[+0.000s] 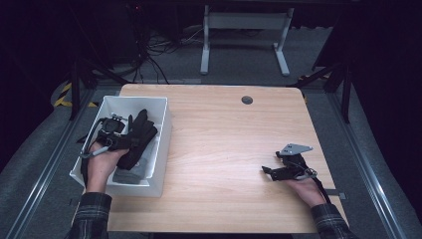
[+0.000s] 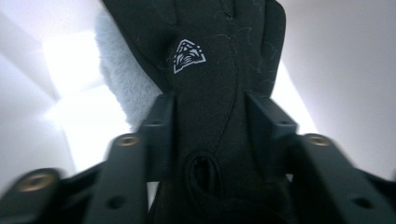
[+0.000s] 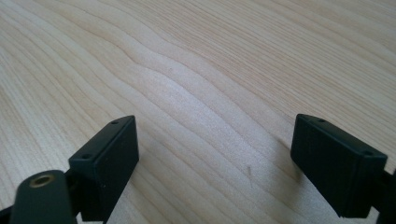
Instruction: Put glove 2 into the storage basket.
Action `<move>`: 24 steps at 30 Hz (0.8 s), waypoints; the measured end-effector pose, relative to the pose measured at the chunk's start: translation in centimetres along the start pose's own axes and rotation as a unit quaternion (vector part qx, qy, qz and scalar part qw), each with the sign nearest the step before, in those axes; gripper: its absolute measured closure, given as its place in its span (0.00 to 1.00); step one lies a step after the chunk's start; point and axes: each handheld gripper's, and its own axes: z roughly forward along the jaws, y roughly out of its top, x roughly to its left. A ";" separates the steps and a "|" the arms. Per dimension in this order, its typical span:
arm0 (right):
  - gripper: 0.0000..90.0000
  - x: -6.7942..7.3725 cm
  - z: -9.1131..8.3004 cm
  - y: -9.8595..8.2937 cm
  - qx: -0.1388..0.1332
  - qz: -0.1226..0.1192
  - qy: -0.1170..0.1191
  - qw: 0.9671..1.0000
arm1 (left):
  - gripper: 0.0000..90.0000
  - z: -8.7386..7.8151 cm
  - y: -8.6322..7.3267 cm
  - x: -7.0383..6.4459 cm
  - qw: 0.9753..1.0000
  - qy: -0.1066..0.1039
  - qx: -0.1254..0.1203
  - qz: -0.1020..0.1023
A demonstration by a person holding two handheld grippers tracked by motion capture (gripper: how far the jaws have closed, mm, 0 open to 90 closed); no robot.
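Observation:
A black glove (image 1: 140,132) with a small white logo (image 2: 188,56) hangs over the white bin (image 1: 161,149) at the table's left. My left gripper (image 1: 124,142) is shut on the glove (image 2: 219,93), its jaws pressing the cuff from both sides. A pale fleecy lining (image 2: 116,79) shows beside the glove. Another grey item (image 1: 130,174) lies in the bin under it. My right gripper (image 1: 268,171) rests low over the bare wooden table (image 3: 196,70) at the right, jaws wide apart with nothing between them (image 3: 215,163).
The wooden table (image 1: 234,149) has a round cable grommet (image 1: 247,100) near its far edge. Beyond the table stand a white desk frame (image 1: 244,35) and loose cables (image 1: 154,50) on a grey floor. Metal rails run along both sides.

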 end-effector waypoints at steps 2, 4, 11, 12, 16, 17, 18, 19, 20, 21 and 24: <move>0.17 0.0 0.0 0.0 0.000 0.000 0.000 1.000 | 0.44 -0.3 0.1 0.1 1.000 0.005 -0.008 -0.002; 0.17 0.0 0.0 0.0 0.000 0.000 0.000 1.000 | 0.36 -0.5 0.2 0.1 1.000 0.008 -0.015 0.000; 0.17 0.0 0.0 0.0 0.000 0.000 -0.001 1.000 | 0.24 -1.8 0.7 -0.1 0.999 0.010 -0.044 0.003; 0.17 0.0 0.0 0.0 0.000 0.000 -0.001 1.000 | 0.23 -2.0 0.8 -0.2 0.999 0.007 -0.048 0.003; 0.17 0.0 0.0 0.0 0.001 0.001 -0.001 1.000 | 0.21 -2.9 1.1 -0.6 0.998 -0.006 -0.067 0.010; 0.17 0.0 0.0 0.0 0.001 0.002 0.000 1.000 | 0.21 -3.2 1.2 -0.8 0.997 -0.012 -0.071 0.011; 0.17 0.0 0.0 0.0 0.001 0.001 -0.001 1.000 | 0.21 -3.4 1.3 -1.0 0.997 -0.016 -0.077 0.012; 0.17 0.0 0.0 0.0 0.001 0.001 -0.001 1.000 | 0.20 -3.6 1.4 -1.1 0.997 -0.020 -0.079 0.012; 0.17 0.0 0.0 0.0 0.001 0.002 0.000 1.000 | 0.20 -3.9 1.6 -1.4 0.996 -0.026 -0.084 0.017; 0.17 0.0 0.0 0.0 0.001 0.002 -0.001 1.000 | 0.20 -4.1 1.8 -1.6 0.996 -0.032 -0.086 0.018; 0.17 0.1 -0.1 0.0 0.002 0.003 -0.002 1.000 | 0.19 -4.5 2.5 -2.5 0.993 -0.054 -0.098 0.025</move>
